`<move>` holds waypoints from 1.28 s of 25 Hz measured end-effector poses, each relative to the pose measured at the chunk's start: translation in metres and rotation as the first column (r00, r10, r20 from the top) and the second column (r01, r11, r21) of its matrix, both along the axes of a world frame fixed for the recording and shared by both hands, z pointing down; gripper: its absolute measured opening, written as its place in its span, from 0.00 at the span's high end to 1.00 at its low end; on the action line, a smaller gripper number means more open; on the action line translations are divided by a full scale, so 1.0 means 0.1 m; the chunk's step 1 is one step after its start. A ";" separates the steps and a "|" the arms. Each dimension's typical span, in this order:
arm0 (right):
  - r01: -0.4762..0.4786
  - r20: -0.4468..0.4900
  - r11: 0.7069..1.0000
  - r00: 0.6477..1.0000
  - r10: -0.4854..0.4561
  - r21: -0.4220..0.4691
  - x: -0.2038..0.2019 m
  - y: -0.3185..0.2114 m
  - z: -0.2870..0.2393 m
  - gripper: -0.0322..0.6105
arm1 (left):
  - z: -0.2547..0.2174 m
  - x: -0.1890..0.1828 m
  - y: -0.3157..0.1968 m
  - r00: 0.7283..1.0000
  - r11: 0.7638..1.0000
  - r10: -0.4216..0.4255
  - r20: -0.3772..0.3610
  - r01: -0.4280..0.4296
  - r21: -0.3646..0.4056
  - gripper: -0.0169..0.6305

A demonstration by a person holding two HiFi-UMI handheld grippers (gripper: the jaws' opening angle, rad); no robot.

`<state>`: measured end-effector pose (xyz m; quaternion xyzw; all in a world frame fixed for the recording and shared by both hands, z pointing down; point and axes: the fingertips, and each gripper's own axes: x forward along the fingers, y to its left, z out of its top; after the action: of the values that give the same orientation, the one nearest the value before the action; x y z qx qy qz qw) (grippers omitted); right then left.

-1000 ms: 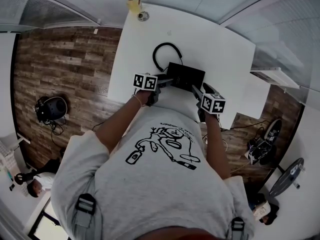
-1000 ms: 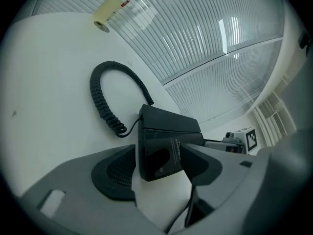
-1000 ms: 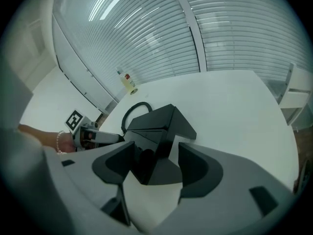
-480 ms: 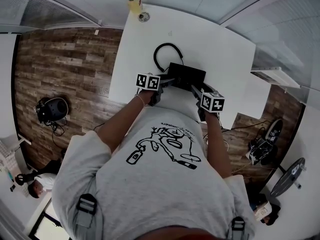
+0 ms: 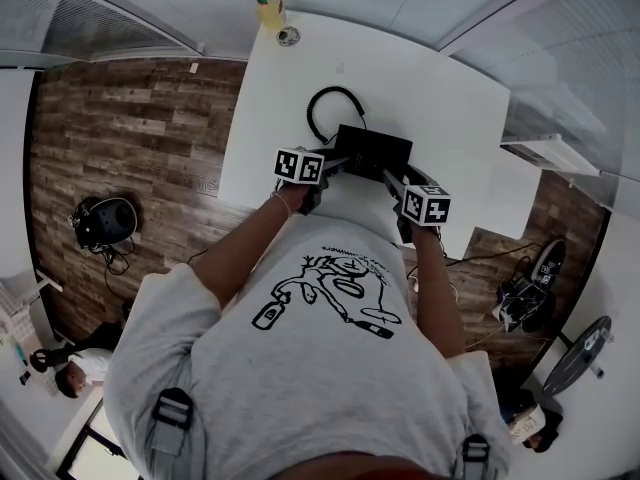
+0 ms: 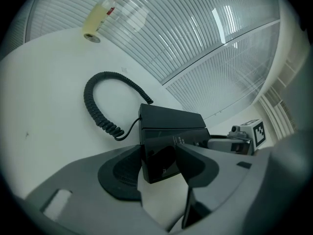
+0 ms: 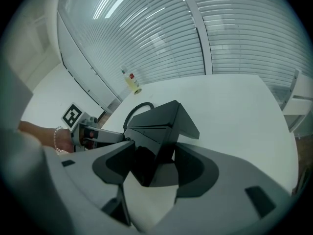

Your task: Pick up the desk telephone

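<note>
The black desk telephone [image 5: 372, 153] sits on the white table [image 5: 440, 88], near its front edge, with its coiled cord [image 5: 322, 108] looped behind it. My left gripper [image 5: 335, 163] reaches it from the left. In the left gripper view the jaws [image 6: 159, 163] are closing on the telephone's [image 6: 171, 129] near corner, and both pads touch its sides. My right gripper [image 5: 392, 180] comes in from the right. In the right gripper view its jaws [image 7: 151, 165] are shut on the telephone's [image 7: 156, 126] other near corner. The left gripper's marker cube [image 7: 73, 115] shows beyond.
A bottle of yellowish liquid [image 5: 267, 6] and a small round object [image 5: 287, 35] stand at the table's far left corner. Slatted blinds [image 6: 205, 43] run behind the table. Wood floor [image 5: 130, 138] lies to the left, with a dark bag [image 5: 100, 218] on it.
The left gripper's marker cube has edged slightly right toward the telephone. The right gripper and the telephone keep their places.
</note>
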<state>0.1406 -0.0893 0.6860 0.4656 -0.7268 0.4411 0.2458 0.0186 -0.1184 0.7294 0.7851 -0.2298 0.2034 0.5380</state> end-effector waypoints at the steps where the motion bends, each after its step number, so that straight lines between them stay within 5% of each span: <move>1: -0.001 0.003 1.000 1.000 0.001 0.002 0.01 0.00 -0.02 0.58 | -0.03 0.00 -0.01 1.000 1.000 -0.001 0.004 0.001 0.006 0.64; 32: -0.023 0.094 0.988 0.996 0.009 0.155 -0.25 -0.07 -1.41 0.58 | -1.51 -0.30 -0.11 0.998 0.985 -0.056 0.042 0.048 0.168 0.64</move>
<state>0.1160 -0.0964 0.5446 0.4682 -0.7660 0.4060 0.1709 -0.0114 -0.1298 0.5782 0.8161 -0.2790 0.1875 0.4701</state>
